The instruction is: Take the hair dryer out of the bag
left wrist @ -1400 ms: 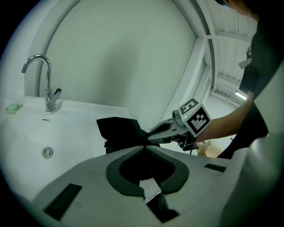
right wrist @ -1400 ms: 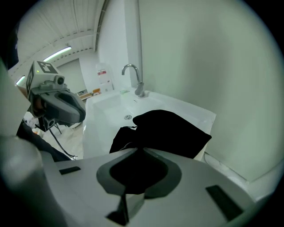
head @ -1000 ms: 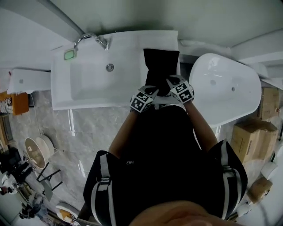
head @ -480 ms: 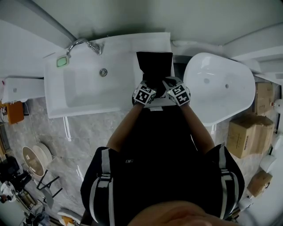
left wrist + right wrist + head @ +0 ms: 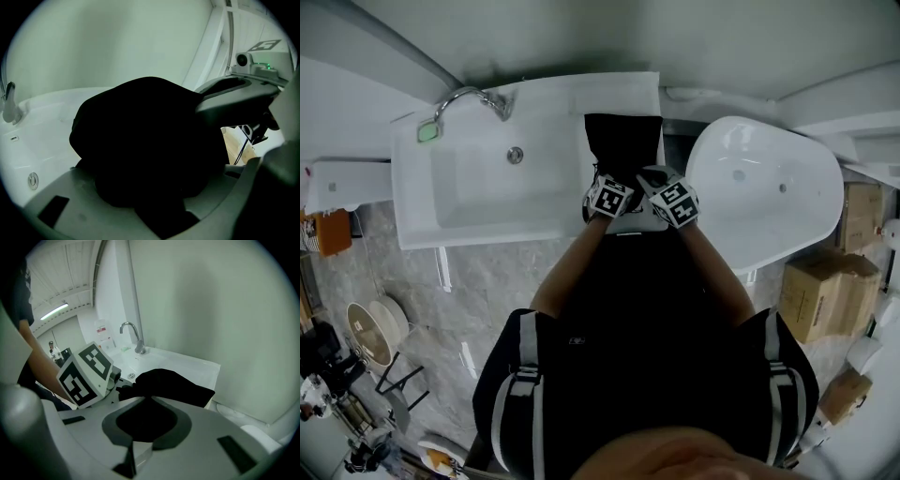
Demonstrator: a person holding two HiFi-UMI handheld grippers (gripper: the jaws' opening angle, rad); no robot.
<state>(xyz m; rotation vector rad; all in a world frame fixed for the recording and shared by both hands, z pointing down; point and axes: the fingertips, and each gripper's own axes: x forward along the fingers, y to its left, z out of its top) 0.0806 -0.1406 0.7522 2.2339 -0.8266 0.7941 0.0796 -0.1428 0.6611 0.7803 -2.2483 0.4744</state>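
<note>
A black cloth bag [image 5: 623, 141] lies on the white counter right of the sink; no hair dryer shows. Both grippers sit at its near end. My left gripper [image 5: 603, 180] points down at the bag [image 5: 140, 140], and its jaws are opening, wide apart, with dark cloth bulging between them. My right gripper [image 5: 650, 180] is beside it, shut on a fold of the bag's cloth [image 5: 173, 383] that fills the gap at its jaws [image 5: 145, 420]. The left gripper's marker cube [image 5: 86, 373] shows close at the left in the right gripper view.
A white sink [image 5: 487, 178] with a chrome faucet [image 5: 473, 94] takes up the counter's left. A white bathtub [image 5: 764, 187] stands to the right, cardboard boxes [image 5: 820, 295] beyond it. A wall runs close behind the counter.
My left gripper has moved forward and down onto the bag's near end, closer to the right gripper. The right gripper has kept its place on the bag.
</note>
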